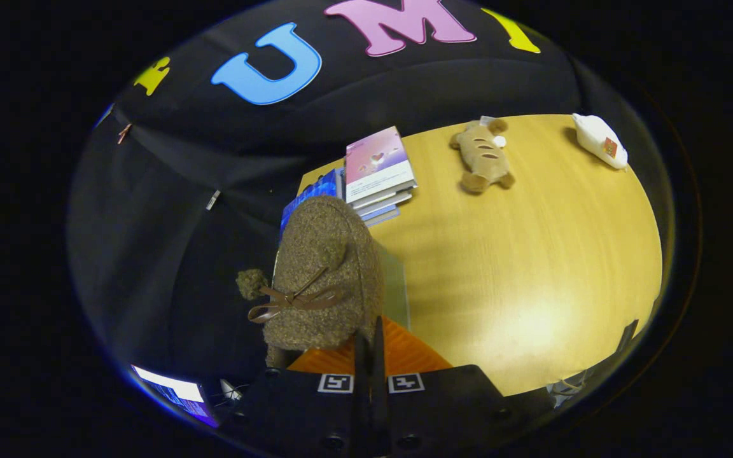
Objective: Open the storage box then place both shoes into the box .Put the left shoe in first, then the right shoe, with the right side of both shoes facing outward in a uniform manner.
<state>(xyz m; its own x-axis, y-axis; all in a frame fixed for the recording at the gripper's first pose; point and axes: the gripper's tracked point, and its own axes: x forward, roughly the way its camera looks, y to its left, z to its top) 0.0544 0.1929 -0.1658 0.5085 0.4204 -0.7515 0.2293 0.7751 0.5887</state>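
1 fuzzy brown bouclé shoe with a leather bow [325, 280] dangling from nearly closed jaws [369, 356], over the wooden surface [532, 254] edge; thin pinch risking slipping, twisting off orientation.

Gripper [369, 346]: fingers drawn together, almost no gap between them; pinching the heel edge of the fuzzy brown shoe [322, 280]
Pose: fingers point forward and upward; shoe hangs held just ahead of them

shoe [325, 280] heel hidden behind gripper [369, 343] fingers
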